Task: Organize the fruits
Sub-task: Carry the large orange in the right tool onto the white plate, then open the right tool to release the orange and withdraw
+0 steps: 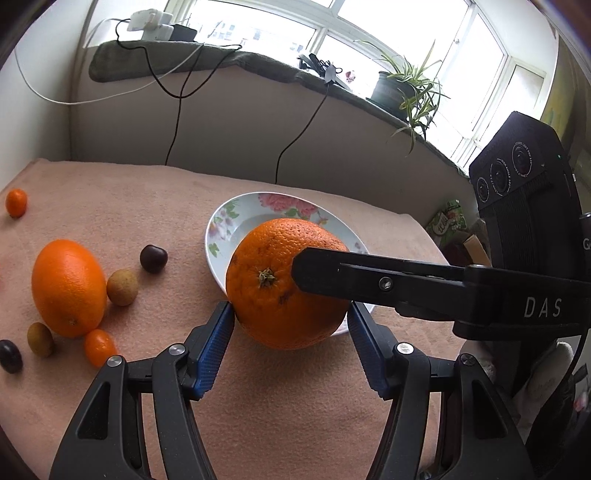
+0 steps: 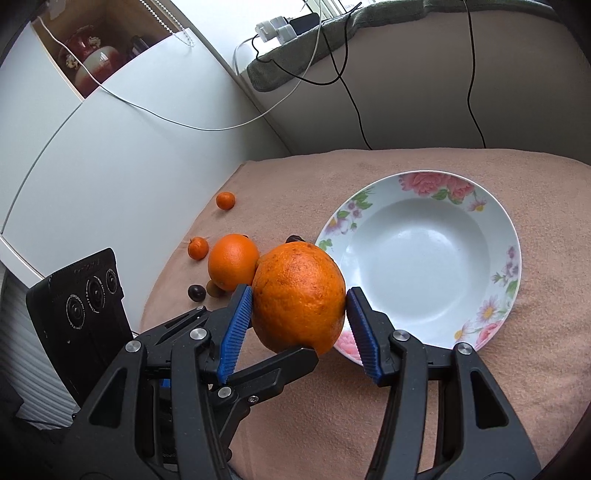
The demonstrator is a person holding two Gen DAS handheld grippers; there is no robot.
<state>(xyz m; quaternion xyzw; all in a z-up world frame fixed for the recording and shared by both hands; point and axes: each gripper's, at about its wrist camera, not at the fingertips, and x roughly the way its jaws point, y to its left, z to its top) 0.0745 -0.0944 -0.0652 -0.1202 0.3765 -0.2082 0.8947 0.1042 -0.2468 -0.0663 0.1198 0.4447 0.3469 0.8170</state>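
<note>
A large orange [image 1: 284, 291] [image 2: 295, 295] hangs just above the pink cloth, at the near rim of a flowered white plate [image 1: 225, 221] [image 2: 424, 258] whose bowl holds nothing. My left gripper [image 1: 290, 310] is shut on it, blue pads pressing both sides. My right gripper [image 2: 299, 295] is shut on the same orange, its black finger [image 1: 369, 280] crossing the fruit from the right in the left wrist view. To the left on the cloth lie a second orange [image 1: 68, 288] [image 2: 232, 262], kumquats [image 1: 99, 347] [image 2: 225, 200], longans [image 1: 122, 282] and dark cherries [image 1: 153, 258] [image 2: 196, 292].
The pink cloth [image 1: 295, 406] covers the table. Behind it runs a window sill with a power strip [image 2: 277, 27], hanging cables [image 1: 177, 110] and a potted plant [image 1: 406, 88]. A white cabinet [image 2: 110, 166] stands at the table's left edge.
</note>
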